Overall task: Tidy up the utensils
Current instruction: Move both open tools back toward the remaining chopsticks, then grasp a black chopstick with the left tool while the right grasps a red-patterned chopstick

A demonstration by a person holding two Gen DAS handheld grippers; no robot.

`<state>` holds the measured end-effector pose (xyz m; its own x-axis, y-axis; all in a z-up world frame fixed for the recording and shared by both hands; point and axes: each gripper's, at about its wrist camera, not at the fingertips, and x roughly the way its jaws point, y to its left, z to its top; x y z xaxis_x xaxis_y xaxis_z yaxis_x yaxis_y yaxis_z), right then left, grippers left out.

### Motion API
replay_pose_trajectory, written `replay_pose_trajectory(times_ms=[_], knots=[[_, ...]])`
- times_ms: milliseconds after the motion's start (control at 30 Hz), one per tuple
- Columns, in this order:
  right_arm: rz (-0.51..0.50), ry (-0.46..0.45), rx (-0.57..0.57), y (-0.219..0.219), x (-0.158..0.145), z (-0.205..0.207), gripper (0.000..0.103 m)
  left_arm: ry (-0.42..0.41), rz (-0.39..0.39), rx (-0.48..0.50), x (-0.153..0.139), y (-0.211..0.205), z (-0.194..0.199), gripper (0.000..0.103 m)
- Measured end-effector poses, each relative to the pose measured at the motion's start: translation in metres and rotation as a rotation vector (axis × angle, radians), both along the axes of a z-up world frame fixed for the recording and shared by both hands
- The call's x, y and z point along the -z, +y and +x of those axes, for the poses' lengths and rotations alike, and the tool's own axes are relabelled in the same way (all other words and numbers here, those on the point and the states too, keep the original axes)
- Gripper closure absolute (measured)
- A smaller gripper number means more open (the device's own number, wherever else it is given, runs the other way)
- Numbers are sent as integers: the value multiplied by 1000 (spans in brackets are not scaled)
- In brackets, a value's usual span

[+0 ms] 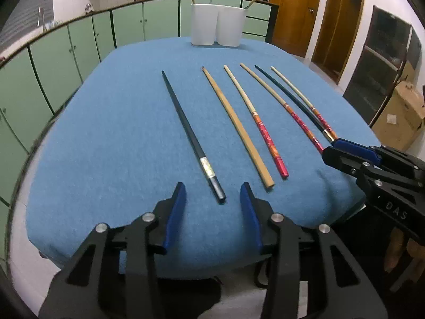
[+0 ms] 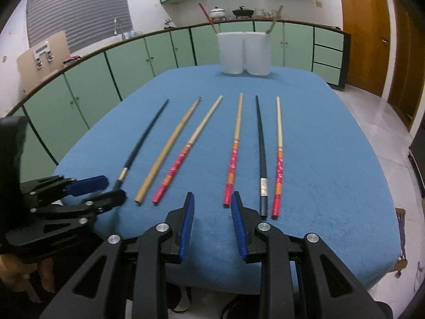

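Several chopsticks lie side by side on a blue table cloth: a black one, a plain wooden one, three with red handles and a second black one. My left gripper is open, its jaws on either side of the near end of the black chopstick, not touching it. My right gripper is open near the end of a red-handled chopstick. Two white cups stand at the far edge, each with one chopstick in it.
Green kitchen cabinets curve behind the table. Wooden doors stand at the back right. A cardboard box sits on the floor to the right. The table's near edge is just in front of both grippers.
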<state>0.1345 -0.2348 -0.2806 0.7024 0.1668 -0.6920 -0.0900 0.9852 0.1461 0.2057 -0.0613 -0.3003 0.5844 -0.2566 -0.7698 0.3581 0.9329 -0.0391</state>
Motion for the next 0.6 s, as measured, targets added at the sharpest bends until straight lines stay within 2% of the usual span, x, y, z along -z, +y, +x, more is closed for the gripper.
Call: replay_pose_trajectory(times_ms=[67, 167, 200, 300, 333, 600], knots=[[-13, 11, 5, -1, 6, 4, 76, -7, -1, -10, 1, 1, 0, 73], [-24, 9, 5, -2, 10, 7, 79, -4, -28, -36, 2, 8, 5, 91], [-40, 2, 0, -1, 11, 8, 79, -1, -39, -44, 2, 11, 7, 93], [-41, -7, -1, -1, 12, 9, 87, -5, -38, -45, 3, 10, 6, 94], [-41, -6, 2, -2, 12, 10, 95, -4, -42, -46, 3, 9, 6, 95], [-13, -27, 0, -7, -3, 3, 97, -21, -80, -49, -14, 14, 3, 97]])
